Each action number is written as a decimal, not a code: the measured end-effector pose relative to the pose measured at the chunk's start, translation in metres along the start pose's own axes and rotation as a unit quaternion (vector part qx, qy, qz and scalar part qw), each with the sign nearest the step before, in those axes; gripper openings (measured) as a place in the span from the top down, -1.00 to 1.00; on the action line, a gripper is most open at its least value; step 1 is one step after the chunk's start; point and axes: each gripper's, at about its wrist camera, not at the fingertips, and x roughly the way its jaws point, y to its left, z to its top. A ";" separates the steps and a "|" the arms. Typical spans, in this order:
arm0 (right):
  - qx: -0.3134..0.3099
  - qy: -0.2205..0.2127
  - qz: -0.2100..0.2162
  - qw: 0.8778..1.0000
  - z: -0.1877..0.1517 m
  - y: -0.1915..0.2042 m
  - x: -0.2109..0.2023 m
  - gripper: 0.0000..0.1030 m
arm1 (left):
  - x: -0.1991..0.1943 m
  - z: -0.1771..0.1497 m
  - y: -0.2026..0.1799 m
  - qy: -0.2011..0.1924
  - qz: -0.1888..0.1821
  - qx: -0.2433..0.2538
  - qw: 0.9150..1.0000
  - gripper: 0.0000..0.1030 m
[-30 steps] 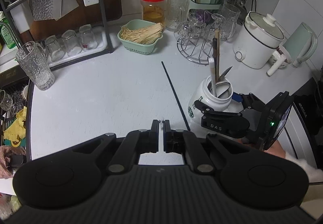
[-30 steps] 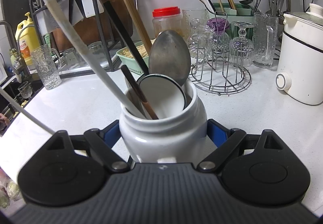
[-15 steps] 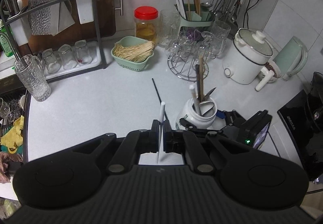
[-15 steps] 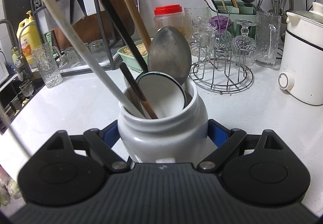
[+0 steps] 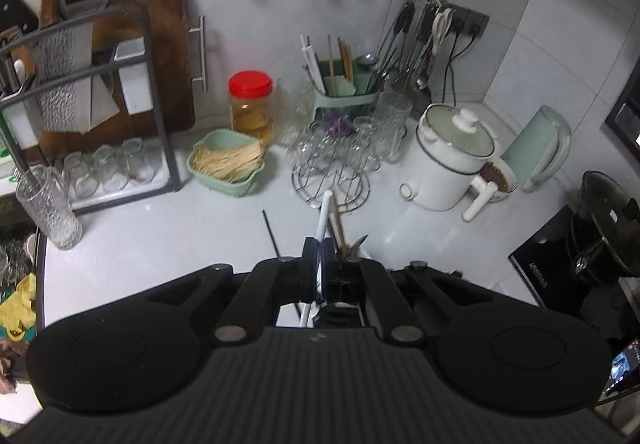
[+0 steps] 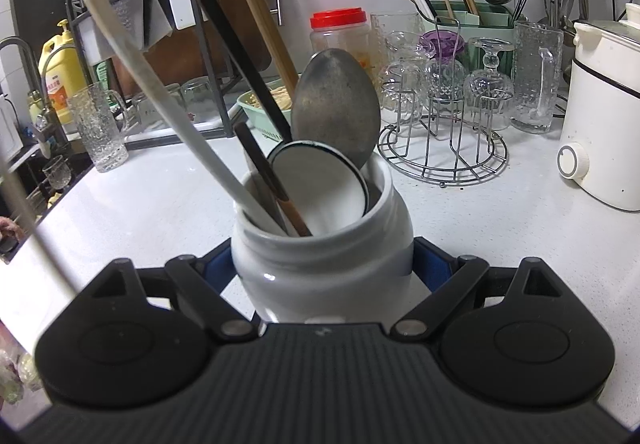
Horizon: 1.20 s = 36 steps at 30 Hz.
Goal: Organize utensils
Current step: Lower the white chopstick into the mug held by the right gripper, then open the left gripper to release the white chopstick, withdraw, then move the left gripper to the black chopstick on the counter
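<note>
white chopstick (image 5: 322, 219): pinched between the pressed-together fingers of the left gripper (image 5: 319, 270), held clear above the counter (image 5: 160, 236). its upper end points toward the wire rack (image 5: 332, 179); its lower end shows below the fingers.

black chopstick (image 5: 270, 232): lies flat on the counter, just left of the left gripper, apart from it.

white jar (image 6: 320, 260): stands upright on the counter between the fingers of the right gripper (image 6: 322, 264). the jaws are opening. blue pads (image 6: 432, 264) sit on both sides of the jar body; whether they still press on it cannot be told.

jar contents, all leaning out of the mouth:
- metal spoon (image 6: 336, 107), bowl up, at the rear
- round white spoon bowl with dark rim (image 6: 316, 179), in front of the metal spoon
- long white handle (image 6: 168, 99), leaning left
- black handle (image 6: 228, 43) and wooden handle (image 6: 256, 7), leaning up and left
- short dark stick (image 6: 264, 175), near the jar's left rim

background: green basket (image 5: 228, 163) of thin sticks, red-lidded jar (image 5: 250, 103), white cooker (image 5: 448, 159).
</note>
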 end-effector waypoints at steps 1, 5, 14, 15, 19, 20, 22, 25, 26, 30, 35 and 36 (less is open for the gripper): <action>-0.002 -0.001 0.001 1.000 0.000 0.000 0.000 -0.80 | -0.001 0.002 -0.003 -0.003 -0.001 0.003 1.000 1.00; -0.007 -0.001 0.009 1.000 0.000 -0.002 0.001 -0.80 | -0.002 0.010 -0.014 -0.012 -0.007 0.014 1.000 1.00; -0.008 -0.006 0.020 1.000 -0.001 -0.004 0.000 -0.80 | 0.024 -0.012 0.012 0.002 0.009 -0.010 1.000 1.00; -0.009 -0.008 0.021 1.000 -0.002 -0.005 0.000 -0.80 | 0.029 -0.020 0.020 0.005 0.009 -0.015 1.000 1.00; -0.021 -0.014 0.032 0.999 -0.002 -0.007 0.002 -0.80 | 0.050 -0.054 0.054 0.010 0.009 -0.053 0.998 1.00; -0.021 -0.018 0.034 0.999 -0.003 -0.007 0.002 -0.80 | 0.055 -0.061 0.061 0.010 0.013 -0.060 0.998 1.00; -0.018 -0.022 0.037 0.999 -0.003 -0.010 0.004 -0.80 | 0.060 -0.070 0.074 0.005 0.016 -0.084 0.996 1.00; -0.015 -0.015 0.033 0.999 0.001 -0.010 0.007 -0.80 | 0.060 -0.079 0.087 0.000 0.020 -0.101 0.995 1.00; -0.015 -0.011 0.032 0.999 0.003 -0.010 0.008 -0.80 | 0.060 -0.081 0.089 0.000 0.025 -0.101 0.995 1.00; -0.019 0.002 0.038 0.999 0.007 -0.012 0.011 -0.80 | 0.060 -0.092 0.102 0.012 0.045 -0.124 0.991 0.99; -0.028 0.021 0.042 0.998 0.014 -0.013 0.014 -0.80 | 0.049 -0.110 0.115 0.018 0.080 -0.161 0.984 0.99; -0.028 0.024 0.043 0.998 0.014 -0.013 0.015 -0.80 | 0.047 -0.114 0.116 0.019 0.086 -0.166 0.982 0.99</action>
